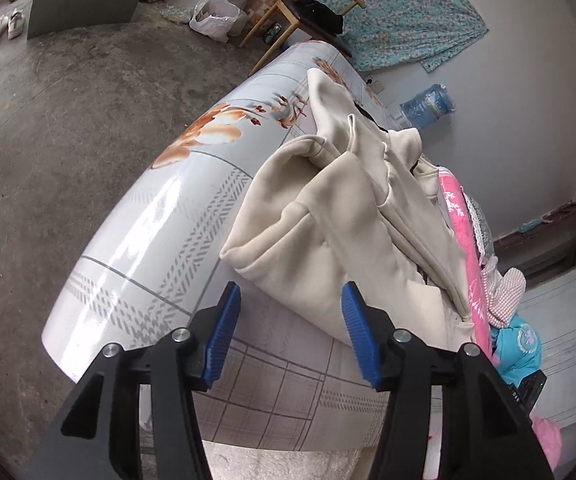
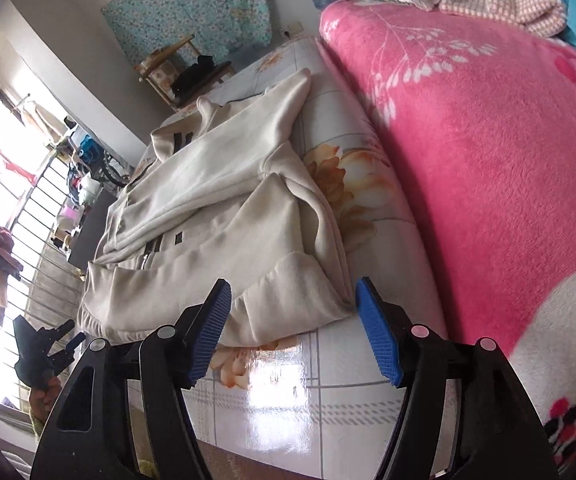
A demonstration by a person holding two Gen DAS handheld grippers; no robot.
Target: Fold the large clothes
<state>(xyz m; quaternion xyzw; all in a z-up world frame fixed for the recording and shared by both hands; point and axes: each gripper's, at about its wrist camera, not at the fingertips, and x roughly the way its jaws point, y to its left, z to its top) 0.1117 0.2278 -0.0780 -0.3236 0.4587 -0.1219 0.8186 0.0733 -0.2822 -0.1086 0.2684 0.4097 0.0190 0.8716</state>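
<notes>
The left gripper (image 1: 291,334) has its blue-padded jaws parted, with nothing clamped; the near edge of a cream jacket (image 1: 340,216) lies just beyond the tips. The right gripper (image 2: 294,330) also has its jaws standing apart and empty, with a folded corner of the same jacket (image 2: 223,208) showing between the tips. The jacket lies partly folded, sleeves laid across its body, on a desk (image 1: 143,220) covered in glossy flowered oilcloth. Beside it, along the desk's far side, lies a pink blanket (image 2: 488,152). Bare concrete floor (image 1: 47,140) lies beyond.
</notes>
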